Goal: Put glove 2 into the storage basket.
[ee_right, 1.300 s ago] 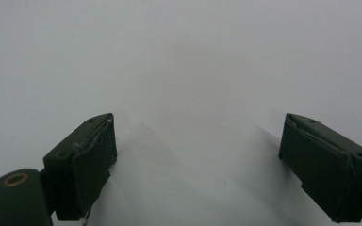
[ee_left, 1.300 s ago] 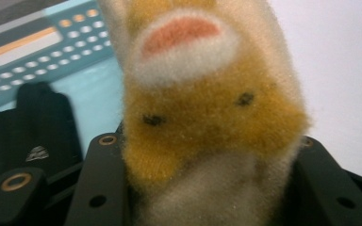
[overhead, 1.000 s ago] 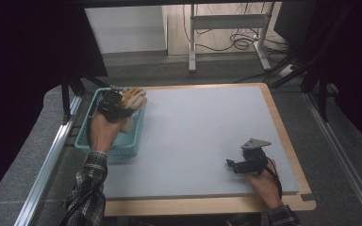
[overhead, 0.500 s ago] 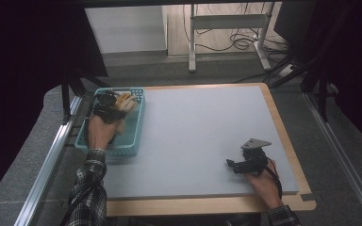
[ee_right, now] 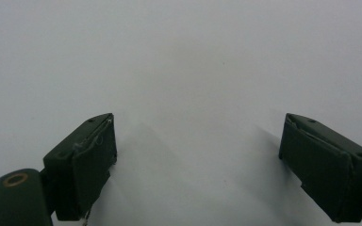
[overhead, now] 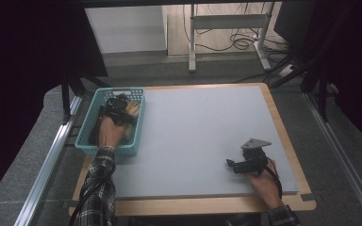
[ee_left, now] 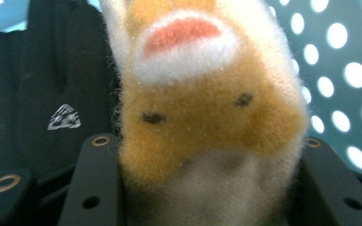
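An orange and white plush toy [ee_left: 207,108] sits between the jaws of my left gripper [ee_left: 205,141], whose pads press into its fur on both sides. The jaws have just been easing open a little, with the toy still between them. In the high view the left gripper [overhead: 118,106] and the toy [overhead: 133,109] are low inside the teal basket [overhead: 122,90] at the table's left edge. My right gripper [overhead: 231,165] rests on the grey mat at the front right. It is open with nothing between its jaws [ee_right: 198,155].
A black fabric item with a small white logo [ee_left: 42,94] lies in the basket beside the toy. The basket's perforated wall [ee_left: 339,70] stands close on the other side. A grey mat [overhead: 202,127] covers the wooden table. A metal rail [overhead: 52,160] runs along the left.
My left hand has moved down and to the left with the plush toy, from above the basket's right rim to inside the basket. The right gripper has stayed in place.
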Motion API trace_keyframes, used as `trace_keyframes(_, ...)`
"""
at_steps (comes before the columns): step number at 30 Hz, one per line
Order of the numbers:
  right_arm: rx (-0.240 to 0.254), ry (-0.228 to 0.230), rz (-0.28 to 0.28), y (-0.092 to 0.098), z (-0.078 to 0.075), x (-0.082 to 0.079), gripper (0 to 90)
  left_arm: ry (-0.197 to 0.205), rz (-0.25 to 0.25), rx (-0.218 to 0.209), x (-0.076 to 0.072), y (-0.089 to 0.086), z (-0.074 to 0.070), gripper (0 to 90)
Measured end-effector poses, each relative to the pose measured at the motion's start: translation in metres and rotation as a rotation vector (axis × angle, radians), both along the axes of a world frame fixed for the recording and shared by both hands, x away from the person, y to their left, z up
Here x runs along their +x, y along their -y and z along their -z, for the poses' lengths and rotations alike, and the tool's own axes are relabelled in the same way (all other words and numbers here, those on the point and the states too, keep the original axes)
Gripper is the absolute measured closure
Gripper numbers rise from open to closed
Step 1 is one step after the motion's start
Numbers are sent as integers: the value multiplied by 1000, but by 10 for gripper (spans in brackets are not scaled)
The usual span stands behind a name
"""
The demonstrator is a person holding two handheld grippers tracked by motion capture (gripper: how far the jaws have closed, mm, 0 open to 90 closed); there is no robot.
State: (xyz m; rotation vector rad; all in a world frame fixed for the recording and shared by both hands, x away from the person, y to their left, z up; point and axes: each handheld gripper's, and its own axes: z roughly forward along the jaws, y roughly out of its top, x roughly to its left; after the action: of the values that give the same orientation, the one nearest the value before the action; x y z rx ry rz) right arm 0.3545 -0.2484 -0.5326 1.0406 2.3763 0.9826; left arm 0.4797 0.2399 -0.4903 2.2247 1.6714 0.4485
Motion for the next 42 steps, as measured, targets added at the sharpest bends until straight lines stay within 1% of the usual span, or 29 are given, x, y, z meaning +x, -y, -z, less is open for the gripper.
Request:
trace_keyframes(5, 0, 0, 0, 0, 0, 0, 115, -37, 21, 13, 5, 5, 6, 466)
trace_keyframes(7, 0, 0, 0, 0, 0, 0, 115, -57, 17, 15, 6, 5, 9, 429)
trace_keyframes(8, 0, 0, 0, 0, 0, 0, 115, -62, 9, 13, 6, 4, 11, 401)
trace_keyframes(9, 0, 0, 0, 0, 0, 0, 115, -76, 3, 7, 6, 2, 12, 371)
trace_keyframes(10, 0, 0, 0, 0, 0, 0, 115, -87, -1, 1, 5, -1, 13, 326)
trace_keyframes(12, 0, 0, 0, 0, 0, 0, 115, -92, -4, -11, 3, -7, 13, 226)
trace_keyframes(14, 0, 0, 0, 0, 0, 0, 115, -79, 2, -39, -1, -11, 10, 129)
trace_keyframes(15, 0, 0, 0, 0, 0, 0, 115, -72, 8, -48, -2, -13, 8, 100)
trace_keyframes(16, -1, 1, -1, 0, 0, 0, 115, -66, 11, -54, -4, -13, 5, 92)
trace_keyframes(18, -1, 1, -1, 0, 0, 0, 115, -41, 28, -57, -7, -14, -4, 83)
trace_keyframes(20, -1, 1, 0, 0, 0, 0, 115, -7, 34, -61, -11, -17, -16, 78)
trace_keyframes(21, -1, 1, 0, 0, 0, 0, 115, 15, 32, -70, -12, -19, -22, 84)
trace_keyframes(23, -1, 1, -1, 0, 0, 0, 115, 61, 18, -82, -16, -24, -33, 133)
trace_keyframes(24, -1, 1, 0, 0, 0, 0, 115, 80, 6, -78, -18, -27, -37, 179)
trace_keyframes(25, -1, 1, -1, 0, 0, 0, 115, 101, -8, -77, -20, -30, -40, 247)
trace_keyframes(26, -1, 1, -1, 0, 0, 0, 115, 111, -14, -65, -21, -33, -40, 345)
trace_keyframes(27, -1, 1, -1, 0, 0, 0, 115, 114, -20, -50, -22, -35, -40, 418)
trace_keyframes(29, -1, 1, -1, 0, 0, 0, 115, 100, -38, -24, -22, -39, -34, 630)
trace_keyframes(30, -1, 1, 0, 0, 0, 0, 115, 90, -46, -18, -22, -41, -31, 697)
trace_keyframes(32, -1, 1, 0, 0, 0, 0, 115, 49, -59, -24, -20, -45, -20, 794)
trace_keyframes(34, -1, 1, 0, 0, 0, 0, 115, 25, -61, -21, -18, -46, -14, 825)
trace_keyframes(37, -1, 1, -1, 0, 0, 0, 115, -9, -59, -30, -16, -44, -3, 839)
trace_keyframes(40, 0, 1, 0, 0, 0, 0, 114, -22, -47, -29, -13, -39, 3, 855)
trace_keyframes(42, 0, 1, 0, 0, 0, 0, 115, -30, -38, -44, -12, -35, 5, 860)
